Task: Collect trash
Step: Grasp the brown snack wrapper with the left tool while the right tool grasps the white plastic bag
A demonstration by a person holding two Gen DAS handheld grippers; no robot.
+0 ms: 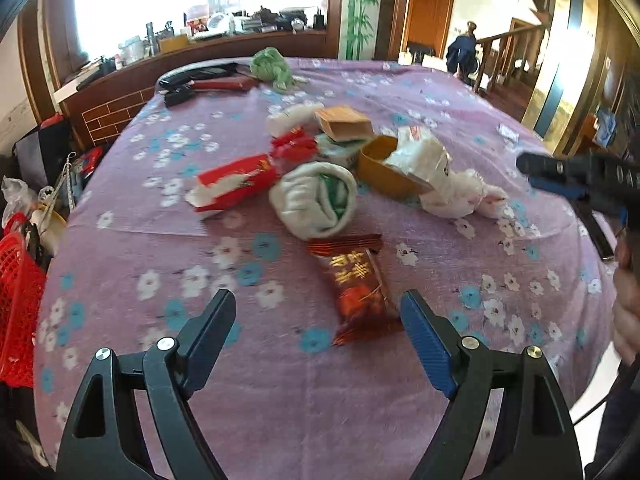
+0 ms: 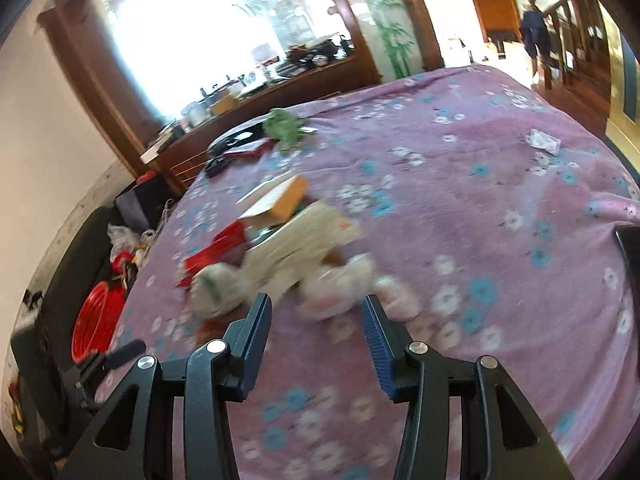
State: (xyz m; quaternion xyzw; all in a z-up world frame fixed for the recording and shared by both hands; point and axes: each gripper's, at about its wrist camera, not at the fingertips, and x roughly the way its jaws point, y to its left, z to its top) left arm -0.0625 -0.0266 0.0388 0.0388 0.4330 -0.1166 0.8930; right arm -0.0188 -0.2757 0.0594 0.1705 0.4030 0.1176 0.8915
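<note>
A heap of trash lies on the purple flowered tablecloth: a dark red snack wrapper, a white and green wad, a red and white carton, a yellow box, a brown box and crumpled white plastic. My left gripper is open above the cloth, the snack wrapper just ahead between its fingers, untouched. My right gripper is open and empty, a little short of the blurred white plastic. It also shows at the left wrist view's right edge.
A red basket stands on the floor left of the table, also seen as a red basket. A green cloth, dark flat items and a small white packet lie farther back. A cluttered wooden counter runs behind.
</note>
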